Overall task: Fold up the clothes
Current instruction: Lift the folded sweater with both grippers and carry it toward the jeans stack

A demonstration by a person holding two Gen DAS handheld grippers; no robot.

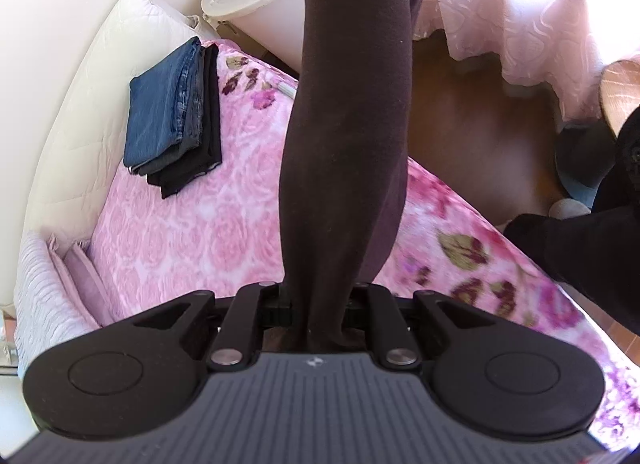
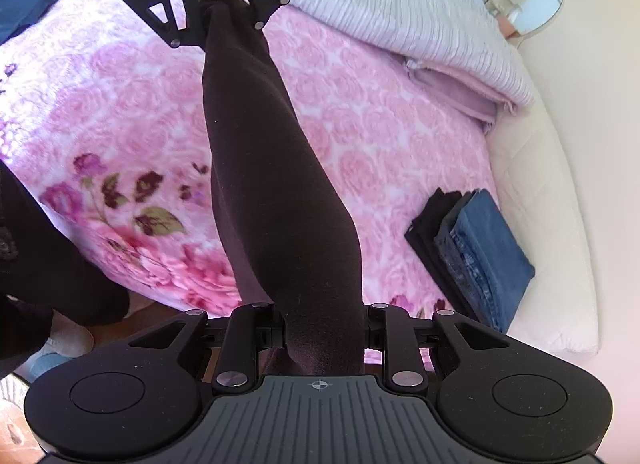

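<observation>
Stretching between both grippers' fingers: dark garment.

A dark brown garment, bunched into a long roll, stretches above a bed between two tools. The right tool, nearest the camera, has its jaws closed on the near end of the cloth; the left tool, at the top of the view, clamps the far end. Beneath lies a pink rose-patterned blanket. At right, near the mattress edge, sits a stack of folded clothes, blue jeans on top with black items under them. A striped grey-white quilt and a mauve pillow lie at the bed's far side. A person's dark-clothed legs stand at left.
</observation>
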